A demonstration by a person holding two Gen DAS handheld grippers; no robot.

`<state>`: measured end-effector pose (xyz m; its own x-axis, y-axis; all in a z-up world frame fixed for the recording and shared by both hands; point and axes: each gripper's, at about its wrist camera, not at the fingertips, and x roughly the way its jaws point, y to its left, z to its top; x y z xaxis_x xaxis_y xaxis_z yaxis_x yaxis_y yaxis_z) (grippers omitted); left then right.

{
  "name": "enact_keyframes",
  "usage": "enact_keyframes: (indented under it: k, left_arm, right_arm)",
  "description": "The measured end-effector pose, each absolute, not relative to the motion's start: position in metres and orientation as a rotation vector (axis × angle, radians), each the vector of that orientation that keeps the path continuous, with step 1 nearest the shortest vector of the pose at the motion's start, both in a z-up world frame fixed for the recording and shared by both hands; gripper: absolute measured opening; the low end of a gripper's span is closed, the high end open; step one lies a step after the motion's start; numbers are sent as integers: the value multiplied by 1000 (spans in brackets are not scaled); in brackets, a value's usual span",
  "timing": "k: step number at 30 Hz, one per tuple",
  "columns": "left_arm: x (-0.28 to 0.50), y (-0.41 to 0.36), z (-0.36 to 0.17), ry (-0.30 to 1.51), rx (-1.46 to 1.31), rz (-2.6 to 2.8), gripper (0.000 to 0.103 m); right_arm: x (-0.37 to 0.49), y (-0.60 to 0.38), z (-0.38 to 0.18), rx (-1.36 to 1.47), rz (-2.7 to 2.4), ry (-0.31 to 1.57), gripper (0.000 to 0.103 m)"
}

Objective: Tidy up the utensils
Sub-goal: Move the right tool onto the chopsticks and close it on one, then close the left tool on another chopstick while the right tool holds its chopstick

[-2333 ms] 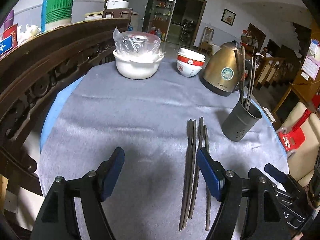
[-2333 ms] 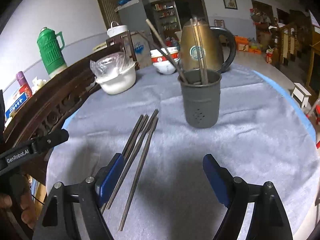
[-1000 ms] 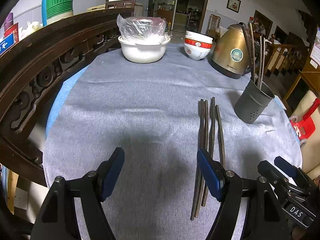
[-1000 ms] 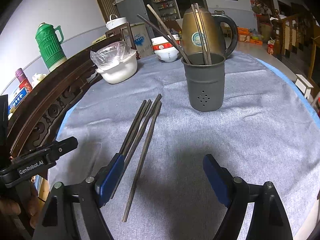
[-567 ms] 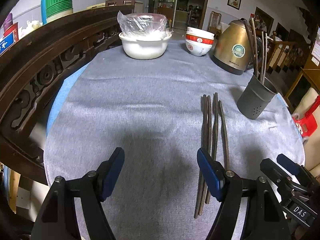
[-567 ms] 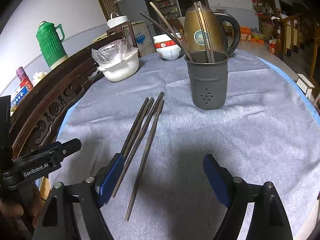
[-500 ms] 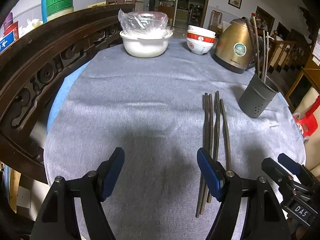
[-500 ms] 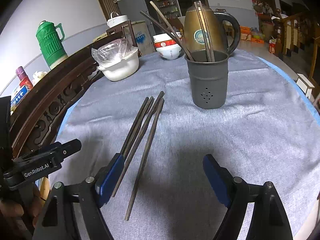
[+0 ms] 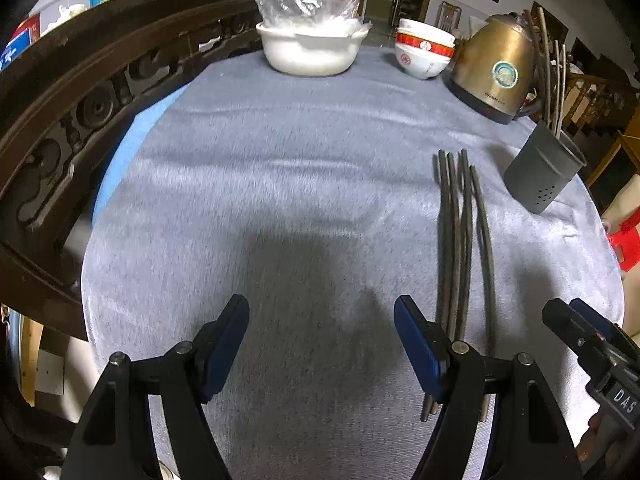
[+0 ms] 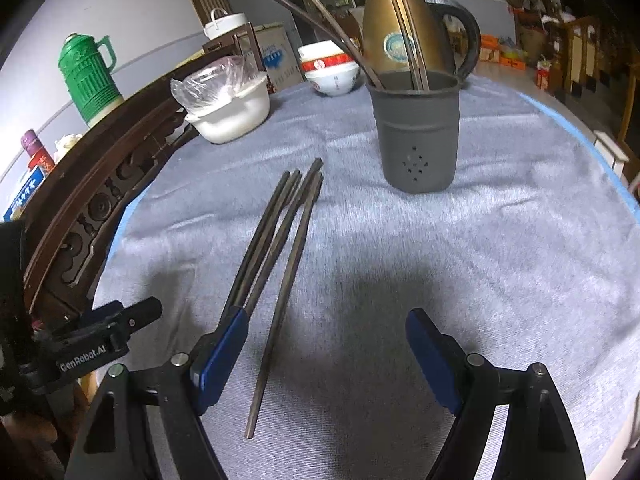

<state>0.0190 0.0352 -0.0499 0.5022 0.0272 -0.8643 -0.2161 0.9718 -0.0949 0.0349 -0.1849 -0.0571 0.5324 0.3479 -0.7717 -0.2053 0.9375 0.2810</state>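
Observation:
Several dark chopsticks lie side by side on the grey tablecloth; they also show in the right wrist view. A grey utensil holder stands upright with several chopsticks in it; it also shows in the left wrist view. My left gripper is open and empty, just left of the chopsticks' near ends. My right gripper is open and empty, with the rightmost chopstick's near end lying between its fingers.
A brass kettle, stacked red-and-white bowls and a white pot covered with plastic stand at the table's far side. A carved dark wooden chair back curves along the left edge. A green thermos stands behind it.
Both grippers have drawn back and risen slightly, so the chopsticks and holder sit a little farther away. Both stay open. Nothing on the table has moved.

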Motion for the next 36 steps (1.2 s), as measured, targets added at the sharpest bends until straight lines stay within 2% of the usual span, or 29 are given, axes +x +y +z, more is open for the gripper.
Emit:
enact_keyframes:
  k: [5,6,9,14,17,18,21,23,25,26,30,36]
  left_arm:
    - [19,36,-57,1053,-214,143,76]
    - [20,36,-59,1056,-215,141,75]
    - [21,36,-61,1061,-218,137,76]
    - [24,37,-65,1070,-220,130,76]
    - [26,37,-67,1079,-226,136,76]
    - [26,37,-68,1081,-228,137,76]
    - [29,38,-68,1085,-235,135,76]
    - [32,38,-67,1091,-251,124,76]
    - [37,36,-66,1091,-256,114,76]
    - [40,34,-66,1096,-253,108,76]
    - [56,16,-65,1112,-228,44,75]
    - [95,-8,-72,1168,-191,-8,75]
  right_arm:
    - [46,-180,-60,189,335,978,82]
    - [50,-178,-60,185,333,982,78]
    - [63,-170,-62,182,331,1017,57]
    - [82,-152,-67,158,334,1043,55]
    - [94,-141,-70,131,326,1050,47]
    - [98,-139,-72,121,316,1056,40]
    - [111,-136,-80,126,306,1089,38]
    - [115,-135,-81,102,312,1095,29]
    - [116,-135,-81,90,332,1113,15]
    - [117,-135,-81,77,338,1123,12]
    - [120,-147,-80,54,338,1137,9]
    - [120,-166,-83,84,343,1143,9]
